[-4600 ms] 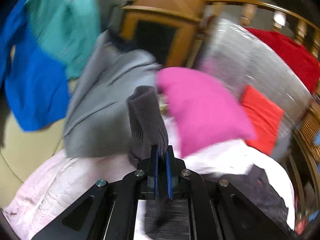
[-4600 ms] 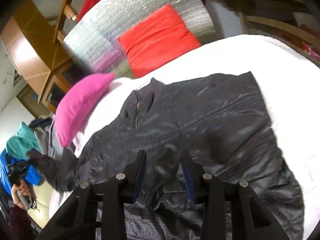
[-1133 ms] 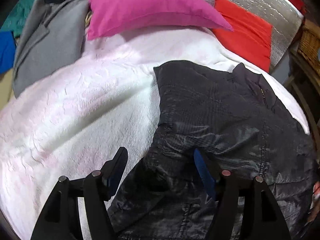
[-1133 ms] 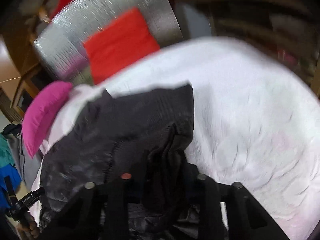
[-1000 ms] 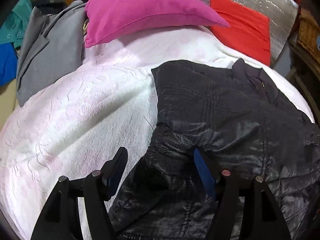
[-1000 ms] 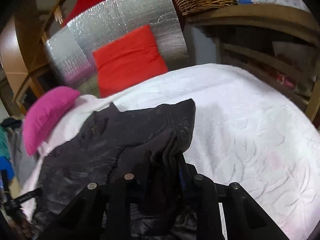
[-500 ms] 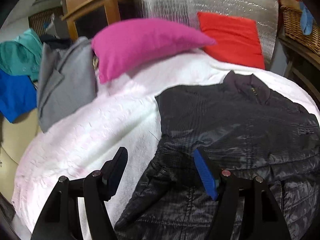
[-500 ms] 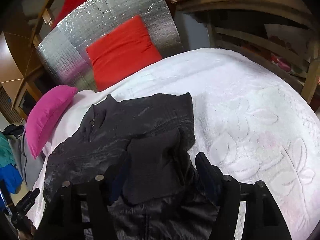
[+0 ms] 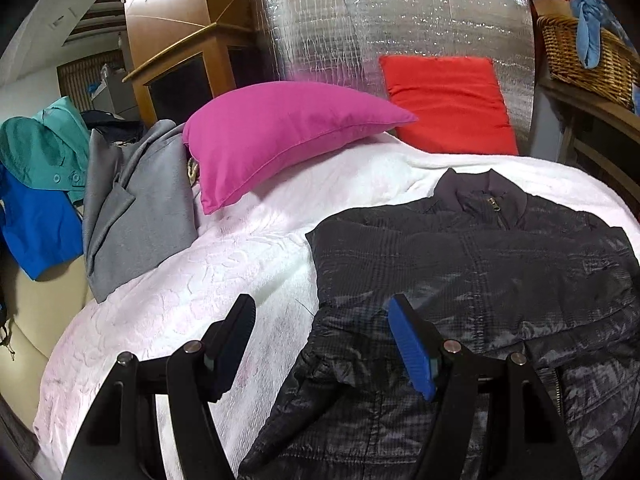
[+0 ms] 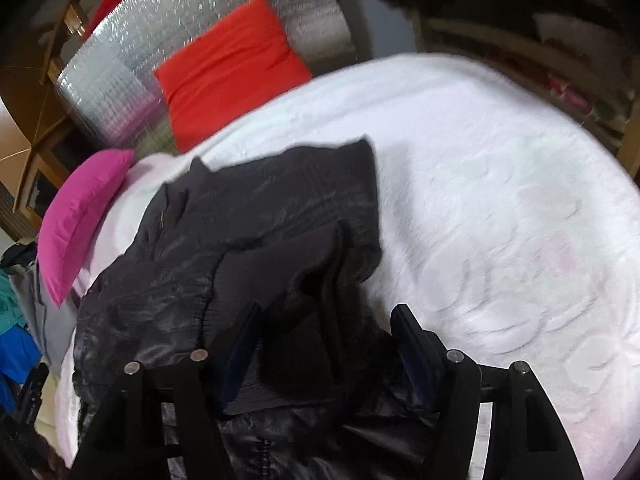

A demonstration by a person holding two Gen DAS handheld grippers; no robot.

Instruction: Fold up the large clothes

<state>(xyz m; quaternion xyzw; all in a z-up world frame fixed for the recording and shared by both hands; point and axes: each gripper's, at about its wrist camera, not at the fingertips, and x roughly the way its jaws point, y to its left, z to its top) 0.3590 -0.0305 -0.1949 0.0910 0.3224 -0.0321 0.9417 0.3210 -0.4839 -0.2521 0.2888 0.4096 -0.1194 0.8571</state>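
A dark quilted jacket (image 9: pixel 480 264) lies face up on the white bedspread (image 9: pixel 200 300), collar toward the pillows. In the right wrist view its right sleeve (image 10: pixel 288 264) is folded inward across the jacket (image 10: pixel 208 216). My right gripper (image 10: pixel 328 312) hovers over the sleeve's cuff. Its jaws stand wide and are closing slightly, with the cuff between them but not pressed by the pads. My left gripper (image 9: pixel 320 308) is open above the jacket's left edge and holds nothing.
A pink pillow (image 9: pixel 288 132) and a red pillow (image 9: pixel 448 104) lean at the silver foil headboard (image 9: pixel 400 24). A grey coat (image 9: pixel 136 208), a teal garment (image 9: pixel 44 152) and a blue garment (image 9: pixel 36 224) hang at the left. A wicker basket (image 9: pixel 584 60) stands on a shelf at the right.
My right gripper has let go of the sleeve cuff and its jaws have spread; the sleeve now rests folded on the jacket. My left gripper rose and tipped up, staying open.
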